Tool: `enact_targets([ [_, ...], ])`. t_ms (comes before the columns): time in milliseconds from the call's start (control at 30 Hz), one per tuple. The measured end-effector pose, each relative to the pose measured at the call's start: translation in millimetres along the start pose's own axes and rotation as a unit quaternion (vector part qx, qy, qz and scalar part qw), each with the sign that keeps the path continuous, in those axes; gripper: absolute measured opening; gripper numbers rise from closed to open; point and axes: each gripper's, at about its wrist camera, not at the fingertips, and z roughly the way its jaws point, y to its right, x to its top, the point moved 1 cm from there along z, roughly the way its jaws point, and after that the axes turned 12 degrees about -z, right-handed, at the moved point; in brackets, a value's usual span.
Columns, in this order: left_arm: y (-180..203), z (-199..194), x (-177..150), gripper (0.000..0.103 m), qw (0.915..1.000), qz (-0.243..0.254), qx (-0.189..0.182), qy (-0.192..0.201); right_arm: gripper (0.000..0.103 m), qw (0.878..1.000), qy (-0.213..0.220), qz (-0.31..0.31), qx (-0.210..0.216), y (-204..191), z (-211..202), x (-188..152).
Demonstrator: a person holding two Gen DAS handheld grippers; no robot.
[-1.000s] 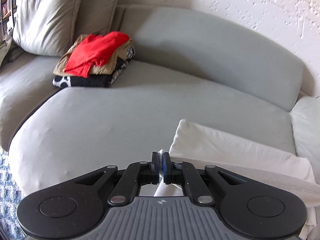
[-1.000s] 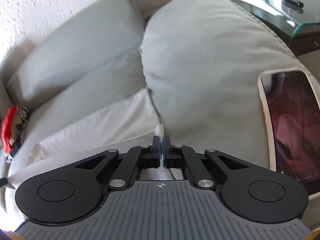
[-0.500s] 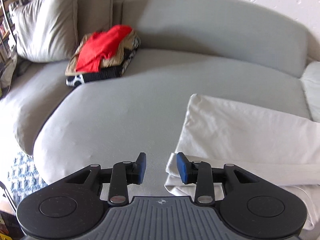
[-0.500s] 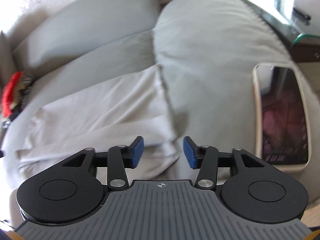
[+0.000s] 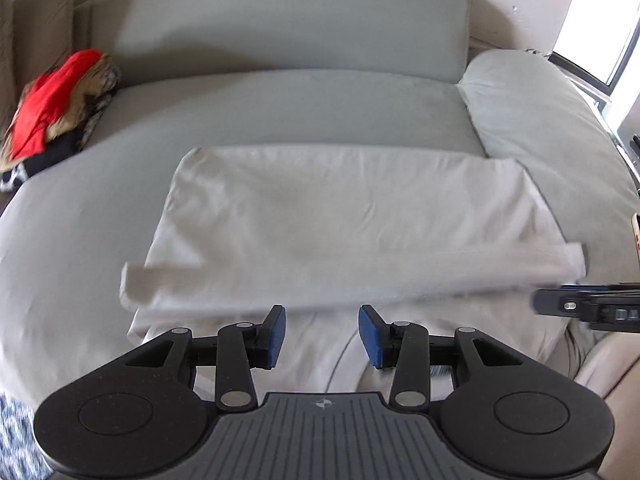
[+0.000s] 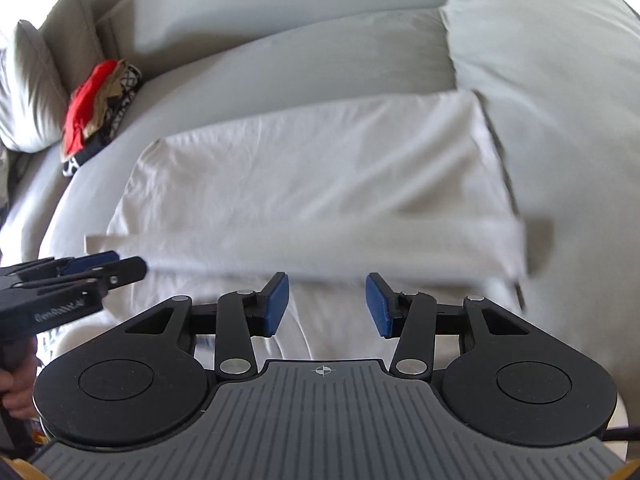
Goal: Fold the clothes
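A white garment (image 5: 344, 224) lies folded flat on the grey sofa seat, its near edge doubled over; it also shows in the right wrist view (image 6: 312, 184). My left gripper (image 5: 322, 336) is open and empty, above the garment's near edge. My right gripper (image 6: 327, 306) is open and empty, above the same edge further right. The right gripper's tip (image 5: 580, 308) shows at the right edge of the left wrist view. The left gripper (image 6: 80, 276) shows at the left of the right wrist view.
A stack of folded clothes with a red piece on top (image 5: 52, 108) sits at the sofa's far left, also in the right wrist view (image 6: 96, 112). The grey backrest (image 5: 296, 24) is behind. A large grey cushion (image 5: 536, 116) lies to the right.
Both grippers opened and let go of the white garment's edge, then drew back and up. The garment now lies folded on the seat.
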Motion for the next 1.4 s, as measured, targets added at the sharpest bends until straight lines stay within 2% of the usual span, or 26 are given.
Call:
enact_targets([
  [133,13,22,28,0.041,0.9997,0.016,0.009,0.018,0.052,1.000,-0.018,-0.001,-0.004,-4,29,32],
  [200,17,41,41,0.041,0.9995,0.019,0.020,0.013,0.052,0.999,-0.039,0.007,-0.017,-2,47,43],
  [300,18,68,53,0.041,0.9992,0.018,0.034,-0.007,0.052,0.998,-0.045,0.012,-0.031,-2,66,53],
  [467,20,96,52,0.040,0.9972,0.045,0.055,-0.024,0.055,0.997,-0.067,-0.001,-0.039,0,83,53],
  [567,20,97,39,0.035,0.9952,0.061,0.054,-0.053,0.055,0.994,-0.111,-0.012,-0.007,-1,72,43],
  [633,20,84,28,0.031,0.9932,0.076,0.040,-0.079,0.056,0.989,-0.145,-0.019,0.021,-3,53,26],
  [700,19,68,16,0.024,0.9893,0.087,0.018,-0.116,0.054,0.981,-0.179,-0.011,0.072,-2,32,1],
  [767,16,44,-2,0.023,0.9833,0.115,-0.003,-0.141,0.053,0.975,-0.191,0.005,0.110,3,10,-26],
  [833,9,22,-23,0.025,0.9761,0.123,-0.035,-0.175,0.053,0.978,-0.177,0.020,0.109,10,-11,-49],
  [900,0,3,-39,0.026,0.9740,0.116,-0.063,-0.184,0.054,0.985,-0.151,0.029,0.084,16,-15,-53],
  [933,-4,-3,-42,0.030,0.9766,0.105,-0.064,-0.176,0.054,0.988,-0.136,0.032,0.069,18,-15,-52],
  [1000,-12,-14,-48,0.032,0.9813,0.084,-0.066,-0.160,0.053,0.993,-0.108,0.039,0.039,23,-14,-51],
  [1067,-16,-22,-43,0.036,0.9883,0.060,-0.063,-0.125,0.047,0.996,-0.079,0.046,0.009,28,-14,-49],
  [1100,-17,-24,-40,0.038,0.9912,0.046,-0.064,-0.106,0.036,0.997,-0.064,0.049,-0.006,30,-14,-49],
  [1133,-18,-24,-35,0.039,0.9933,0.027,-0.066,-0.091,0.030,0.997,-0.050,0.052,-0.021,32,-14,-48],
  [1233,-12,-16,-19,0.039,0.9966,-0.009,-0.063,-0.053,0.030,0.996,-0.006,0.062,-0.066,39,-13,-46],
  [1300,0,-5,-12,0.038,0.9983,-0.002,-0.050,-0.031,0.030,0.993,0.024,0.068,-0.096,44,-13,-45],
  [1400,23,17,-11,0.036,0.9991,0.040,-0.013,-0.003,0.030,0.991,0.013,0.067,-0.114,49,-15,-48],
])
